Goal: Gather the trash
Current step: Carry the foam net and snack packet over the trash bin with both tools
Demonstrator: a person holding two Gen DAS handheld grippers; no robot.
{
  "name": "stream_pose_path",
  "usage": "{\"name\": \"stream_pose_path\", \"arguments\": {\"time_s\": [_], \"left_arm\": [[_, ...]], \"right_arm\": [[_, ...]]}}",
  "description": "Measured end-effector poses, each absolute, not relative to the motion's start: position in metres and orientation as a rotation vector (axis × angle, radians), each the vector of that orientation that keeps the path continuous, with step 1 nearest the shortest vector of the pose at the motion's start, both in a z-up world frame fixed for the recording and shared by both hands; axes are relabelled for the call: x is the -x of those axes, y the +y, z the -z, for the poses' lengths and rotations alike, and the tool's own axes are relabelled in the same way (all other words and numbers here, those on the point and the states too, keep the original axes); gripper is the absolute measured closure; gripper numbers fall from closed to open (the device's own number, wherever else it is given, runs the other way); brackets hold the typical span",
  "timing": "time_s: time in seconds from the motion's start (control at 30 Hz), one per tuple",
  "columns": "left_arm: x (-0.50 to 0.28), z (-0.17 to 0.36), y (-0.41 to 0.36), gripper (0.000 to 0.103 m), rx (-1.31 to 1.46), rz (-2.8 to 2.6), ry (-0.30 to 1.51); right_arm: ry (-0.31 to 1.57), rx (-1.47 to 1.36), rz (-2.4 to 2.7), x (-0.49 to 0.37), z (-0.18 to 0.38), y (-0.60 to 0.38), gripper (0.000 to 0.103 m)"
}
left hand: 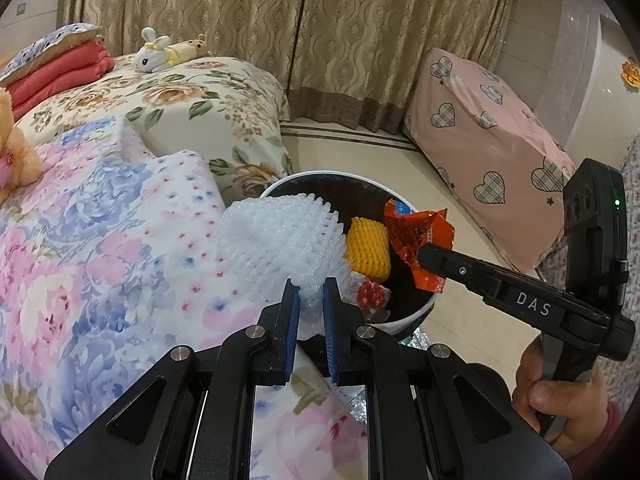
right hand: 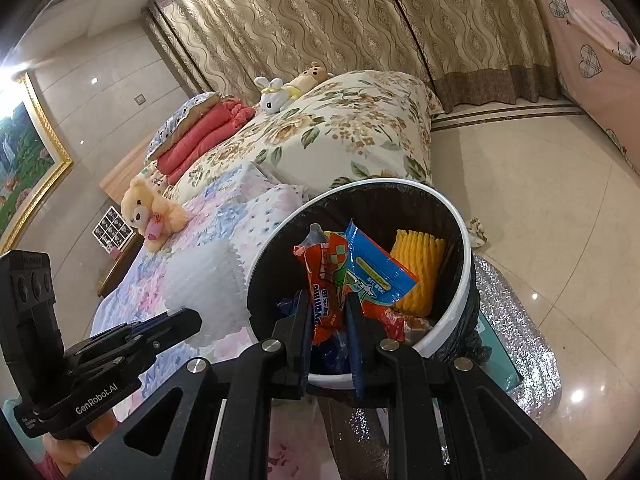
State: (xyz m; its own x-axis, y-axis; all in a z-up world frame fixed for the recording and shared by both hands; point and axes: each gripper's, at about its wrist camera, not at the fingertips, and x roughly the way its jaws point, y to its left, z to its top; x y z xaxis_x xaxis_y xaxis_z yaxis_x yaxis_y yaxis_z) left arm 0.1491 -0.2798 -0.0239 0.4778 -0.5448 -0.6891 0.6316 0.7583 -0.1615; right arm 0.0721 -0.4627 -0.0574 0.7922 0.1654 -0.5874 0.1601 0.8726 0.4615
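We've got both hands loaded at the bin [right hand: 460, 240]. Left gripper [left hand: 311, 292] pinches the white foam net [left hand: 280, 236] by its lower edge, so the bulk hangs over the bed [left hand: 100, 240], just beside the rim. Right gripper [right hand: 328, 312] clamps the orange wrapper [right hand: 326, 280] over the bin mouth, above the yellow net [right hand: 418, 276] already inside. The wrapper looks placed for a straight drop; the foam needs to shift across first.
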Motion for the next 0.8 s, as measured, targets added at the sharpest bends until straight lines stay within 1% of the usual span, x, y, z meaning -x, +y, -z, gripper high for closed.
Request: {"name": "stream_pose_path", "arguments": {"time_s": [0.8], "left_arm": [[-0.162, 0.027, -0.316, 0.092, -0.148, 0.725, 0.821]], "right_arm": [[0.685, -0.531, 0.007, -0.088, 0.056, -0.486, 0.085]]}}
